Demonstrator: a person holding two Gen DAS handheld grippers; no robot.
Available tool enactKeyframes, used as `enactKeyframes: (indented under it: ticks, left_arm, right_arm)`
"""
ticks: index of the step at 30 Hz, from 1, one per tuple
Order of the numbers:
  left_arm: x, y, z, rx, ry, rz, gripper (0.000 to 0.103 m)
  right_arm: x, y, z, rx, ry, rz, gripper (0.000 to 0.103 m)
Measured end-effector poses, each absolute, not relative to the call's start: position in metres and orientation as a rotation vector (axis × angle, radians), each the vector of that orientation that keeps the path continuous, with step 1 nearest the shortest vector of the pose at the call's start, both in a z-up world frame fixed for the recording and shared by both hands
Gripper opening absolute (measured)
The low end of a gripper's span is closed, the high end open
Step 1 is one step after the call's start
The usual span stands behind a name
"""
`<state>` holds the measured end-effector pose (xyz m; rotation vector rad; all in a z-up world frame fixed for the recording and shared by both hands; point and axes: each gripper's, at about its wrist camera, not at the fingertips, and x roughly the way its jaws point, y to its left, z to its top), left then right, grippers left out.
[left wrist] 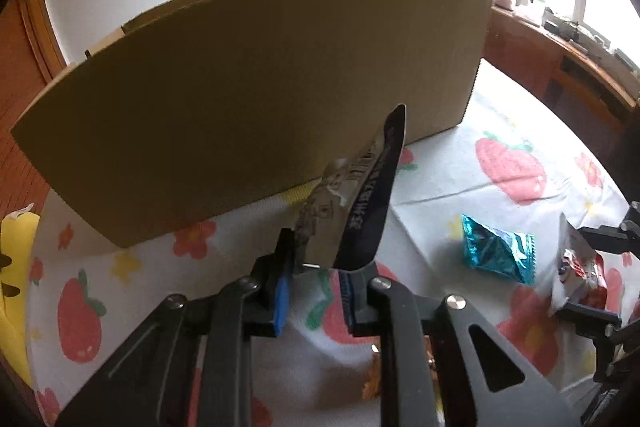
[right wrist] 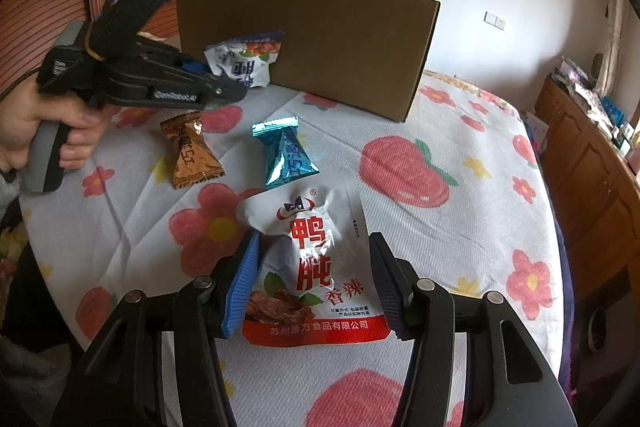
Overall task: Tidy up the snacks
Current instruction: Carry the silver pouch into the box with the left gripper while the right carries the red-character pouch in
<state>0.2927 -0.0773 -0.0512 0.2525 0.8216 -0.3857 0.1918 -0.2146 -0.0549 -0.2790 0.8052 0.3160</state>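
Observation:
My left gripper is shut on a blue-and-white snack packet, which stands edge-on between the pads just in front of the brown cardboard box. From the right wrist view, a hand holds that left gripper with the blue-and-white packet lifted near the cardboard box. My right gripper is shut on a white packet with red characters, pads against its two sides. An orange packet and a teal packet lie loose on the flowered cover.
The surface is a bed cover with strawberries and flowers. A wooden cabinet with clutter on top runs along the right. A wooden door stands behind the left hand. A yellow object sits at the far left edge.

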Motion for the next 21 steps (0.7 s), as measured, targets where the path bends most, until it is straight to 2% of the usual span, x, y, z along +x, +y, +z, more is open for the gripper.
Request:
enactKeyframes:
  ticks: [13, 21]
  left_arm:
    - [0.274, -0.062, -0.013, 0.199, 0.732, -0.397, 0.018]
    - [0.263, -0.056, 0.020, 0.183, 0.657, -0.382, 0.018]
  right_arm:
    - [0.191, -0.218, -0.047, -0.257, 0.791, 0.306, 0.053]
    - [0.193, -0.219, -0.006, -0.253, 0.723, 0.322, 0.053]
